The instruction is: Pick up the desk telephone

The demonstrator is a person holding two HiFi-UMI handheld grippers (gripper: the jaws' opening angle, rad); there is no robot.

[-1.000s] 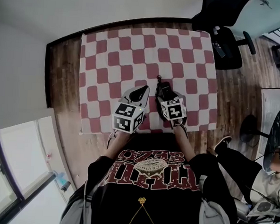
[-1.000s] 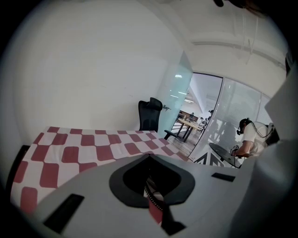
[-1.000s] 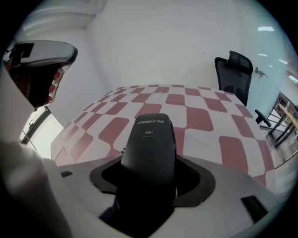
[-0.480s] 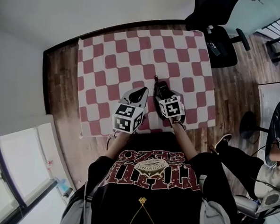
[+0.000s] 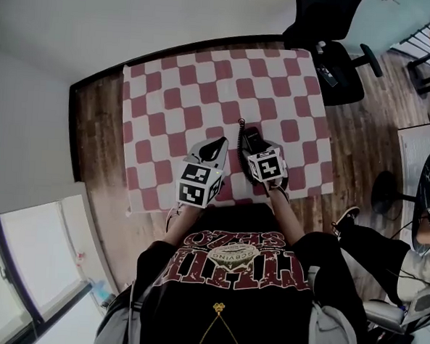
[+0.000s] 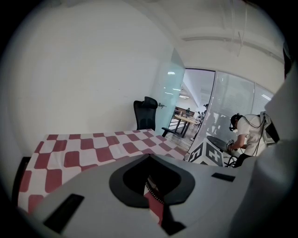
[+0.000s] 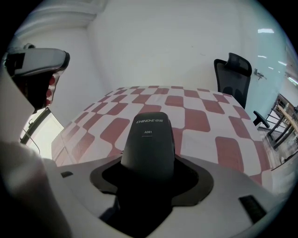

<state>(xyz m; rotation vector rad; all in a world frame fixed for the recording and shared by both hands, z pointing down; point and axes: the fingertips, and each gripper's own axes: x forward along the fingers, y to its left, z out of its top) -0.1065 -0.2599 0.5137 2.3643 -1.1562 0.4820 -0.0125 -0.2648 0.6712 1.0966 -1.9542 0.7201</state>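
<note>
A black telephone handset (image 7: 149, 137) with white print on its end sticks out between the jaws of my right gripper (image 7: 149, 161), which is shut on it. In the head view the handset (image 5: 248, 133) is over the front of the checked table (image 5: 176, 100), and its coiled cord (image 5: 241, 125) trails off the far end. My left gripper (image 5: 218, 143) hovers just left of it, jaws drawn to a point with nothing held. In the left gripper view a stretch of coiled cord (image 6: 152, 190) shows through the opening behind the jaw tips (image 6: 149, 156). I cannot see the telephone's base.
A red-and-white checked cloth covers the table. A black office chair (image 5: 338, 59) stands at its far right corner. Wooden floor surrounds the table. Another person (image 5: 384, 251) sits to the right near a round dark table (image 5: 428, 195).
The head view has shifted slightly. Both grippers stay close together over the table's front, the right one still holding the handset.
</note>
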